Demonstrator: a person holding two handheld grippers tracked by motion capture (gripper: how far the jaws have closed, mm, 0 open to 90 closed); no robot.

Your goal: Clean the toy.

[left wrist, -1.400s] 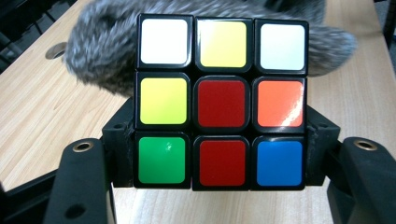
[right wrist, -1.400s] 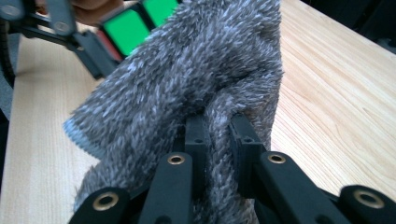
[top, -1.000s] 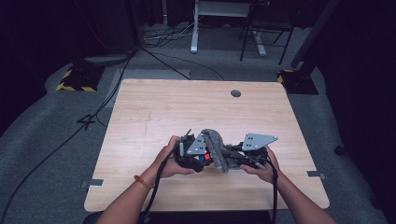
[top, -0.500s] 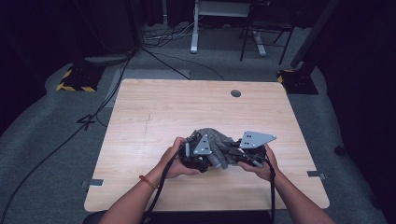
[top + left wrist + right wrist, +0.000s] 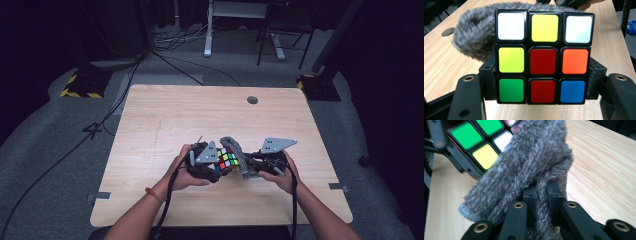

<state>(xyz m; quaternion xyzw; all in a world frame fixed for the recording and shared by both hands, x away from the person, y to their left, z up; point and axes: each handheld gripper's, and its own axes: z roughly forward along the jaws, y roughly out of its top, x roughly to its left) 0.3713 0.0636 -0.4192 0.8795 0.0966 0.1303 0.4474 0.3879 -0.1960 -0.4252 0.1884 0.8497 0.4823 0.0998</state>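
A puzzle cube [image 5: 226,160] with coloured squares is held just above the wooden table [image 5: 165,120] near its front edge. My left gripper [image 5: 216,164] is shut on it; in the left gripper view the black jaws clamp the cube [image 5: 543,57] by its two sides. A fuzzy grey cloth [image 5: 239,156] lies against the cube's right side. My right gripper [image 5: 250,165] is shut on a fold of this cloth [image 5: 529,167], which is pinched between the pads. The cloth drapes over part of the cube [image 5: 477,142] in the right gripper view.
A round cable hole [image 5: 252,100] sits in the table's far right part. Desk legs, cables and a yellow-and-black striped base [image 5: 80,85] stand on the grey floor beyond the table.
Both hands shifted a little to the right with the cube and cloth. The cube has turned so its coloured face now shows toward the high view.
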